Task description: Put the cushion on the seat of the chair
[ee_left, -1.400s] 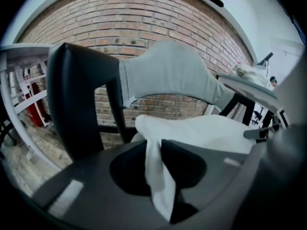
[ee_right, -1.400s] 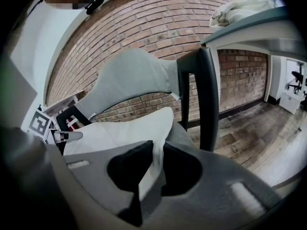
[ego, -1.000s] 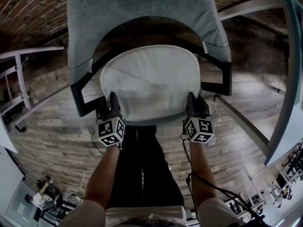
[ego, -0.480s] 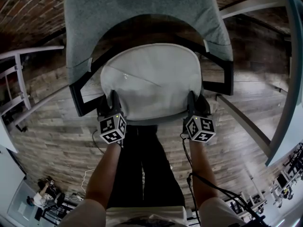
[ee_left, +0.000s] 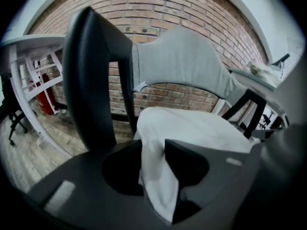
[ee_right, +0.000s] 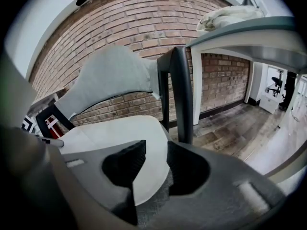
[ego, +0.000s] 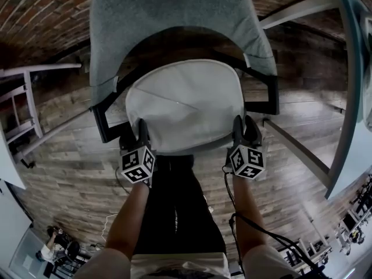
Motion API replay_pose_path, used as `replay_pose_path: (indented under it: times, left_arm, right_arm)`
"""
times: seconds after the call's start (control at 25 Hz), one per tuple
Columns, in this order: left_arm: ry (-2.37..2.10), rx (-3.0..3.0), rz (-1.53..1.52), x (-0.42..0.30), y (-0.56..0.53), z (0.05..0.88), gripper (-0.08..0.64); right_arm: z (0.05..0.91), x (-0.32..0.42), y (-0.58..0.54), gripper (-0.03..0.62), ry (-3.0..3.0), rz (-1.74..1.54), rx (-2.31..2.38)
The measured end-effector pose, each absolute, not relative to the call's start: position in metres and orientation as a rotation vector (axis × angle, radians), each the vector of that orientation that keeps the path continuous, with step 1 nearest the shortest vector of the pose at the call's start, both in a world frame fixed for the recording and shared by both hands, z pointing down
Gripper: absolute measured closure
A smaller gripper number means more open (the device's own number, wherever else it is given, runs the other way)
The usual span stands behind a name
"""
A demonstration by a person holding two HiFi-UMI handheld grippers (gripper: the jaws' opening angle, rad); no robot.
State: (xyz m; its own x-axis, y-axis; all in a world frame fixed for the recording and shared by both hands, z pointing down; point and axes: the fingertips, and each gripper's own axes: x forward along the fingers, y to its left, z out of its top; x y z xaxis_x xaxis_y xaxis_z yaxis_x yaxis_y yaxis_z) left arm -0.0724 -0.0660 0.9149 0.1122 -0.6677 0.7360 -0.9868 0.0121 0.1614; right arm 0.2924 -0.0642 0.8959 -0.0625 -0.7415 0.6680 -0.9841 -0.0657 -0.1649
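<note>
- Cushion [ego: 186,103] lies flat on the seat of the grey chair [ego: 174,22], its front edge at the seat's front rim.
- Left gripper [ego: 138,127] and right gripper [ego: 244,124] have just been opening. Each stands spread, with the cushion's front edge loose between its jaws.
- Backrest top is cut off by the frame in the head view.
- Wooden floor [ego: 70,173] lies open around the chair, with a brick wall [ego: 35,4] behind.

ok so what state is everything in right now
cushion, lying flat on the chair seat
chair, upright, seat covered by the cushion
left gripper, fingers just opened, cushion edge loose between them
right gripper, fingers just opened, cushion edge loose between them
</note>
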Motion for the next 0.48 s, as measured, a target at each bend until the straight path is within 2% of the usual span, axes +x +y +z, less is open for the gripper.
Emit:
replay_pose_path:
  times: [0.2,0.48]
  left_arm:
    - [-1.589,1.750,0.651,-0.073,-0.059,0.901,0.425]
    - [-1.523,1.777,0.648,-0.081,-0.037,0.850,0.425]
  right_arm:
    - [0.871,0.286,-0.059,0.456,-1.873,0.908,1.847]
    - [0.801,0.246,-0.036,0.457,-1.942,1.003,1.860]
